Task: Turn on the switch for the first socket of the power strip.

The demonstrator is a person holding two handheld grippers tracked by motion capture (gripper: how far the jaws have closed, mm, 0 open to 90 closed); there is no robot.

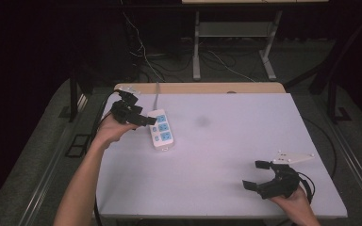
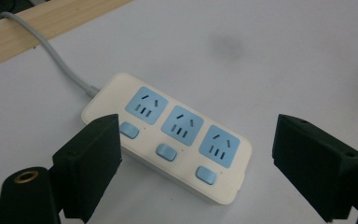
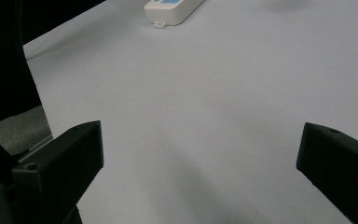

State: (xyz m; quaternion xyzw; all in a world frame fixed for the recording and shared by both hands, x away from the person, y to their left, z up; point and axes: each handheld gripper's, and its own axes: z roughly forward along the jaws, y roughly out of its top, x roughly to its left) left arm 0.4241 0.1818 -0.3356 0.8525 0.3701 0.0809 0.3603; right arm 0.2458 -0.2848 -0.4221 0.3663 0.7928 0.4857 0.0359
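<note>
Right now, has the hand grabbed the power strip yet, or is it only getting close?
Only getting close. Done: the left gripper has come up beside the power strip. In hand: its jaws stand open on either side of the strip in the left gripper view, not pressing on it. Left: closing on it and moving it. The right gripper waits open over the bare table.
</note>
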